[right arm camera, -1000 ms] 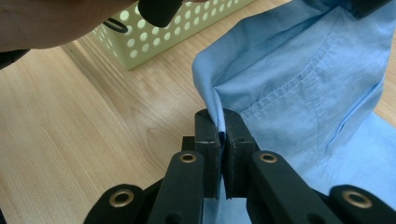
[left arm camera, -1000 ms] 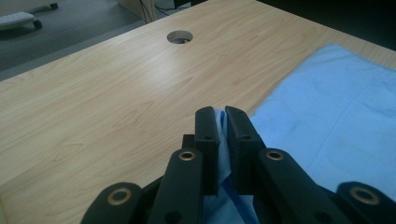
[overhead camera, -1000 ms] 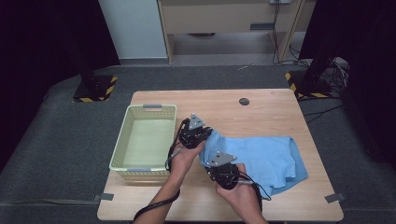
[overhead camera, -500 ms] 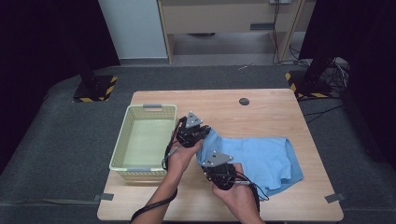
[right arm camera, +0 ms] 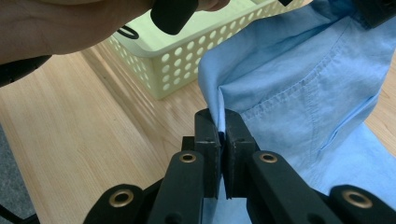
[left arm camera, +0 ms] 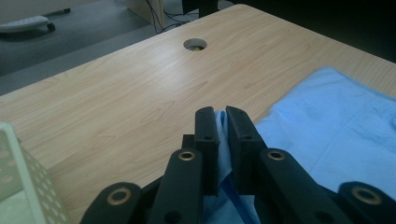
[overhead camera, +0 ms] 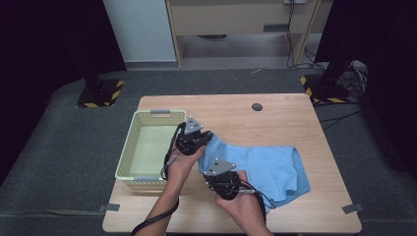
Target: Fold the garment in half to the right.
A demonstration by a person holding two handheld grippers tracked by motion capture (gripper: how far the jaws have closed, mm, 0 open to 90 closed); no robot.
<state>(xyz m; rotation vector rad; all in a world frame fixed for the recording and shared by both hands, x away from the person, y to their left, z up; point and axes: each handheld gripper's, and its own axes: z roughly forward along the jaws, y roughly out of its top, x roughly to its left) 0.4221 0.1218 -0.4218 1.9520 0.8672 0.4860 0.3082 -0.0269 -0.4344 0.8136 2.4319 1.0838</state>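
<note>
I have both grippers clamped on the blue shirt point(overhead camera: 268, 169), which lies spread across the right half of the table point(overhead camera: 275, 118), its far side flat on the wood and its near-left part lifted by my two grips. My left gripper point(overhead camera: 205, 138) sits just right of the basket point(overhead camera: 127, 152), toward the middle of the table; in the left gripper view its jaws stand narrow with a fold of blue cloth point(left arm camera: 223, 140) pinched between them, and the rest of the shirt spreads flat off to the right over the wood. Beyond those jaws I see bare table and a round cable hole point(left arm camera: 195, 44) near the far edge. My right gripper point(overhead camera: 215, 170) is nearer the front edge, just right of the left hand point(overhead camera: 182, 164) and close beside the basket's near-right corner; in the right gripper view its jaws are pressed almost together on an edge of the shirt point(right arm camera: 280, 93), and the cloth rises from them in a taut ridge, with a chest pocket and its seam visible on the panel to the right. The pale yellow basket, with perforated walls, stands at the left side of the table; I see nothing inside it in the high view. The shirt's lifted corner hangs near the basket's right wall without clearly touching it; I cannot tell for sure. My right hand point(overhead camera: 248, 209) comes in over the table's front edge.
</note>
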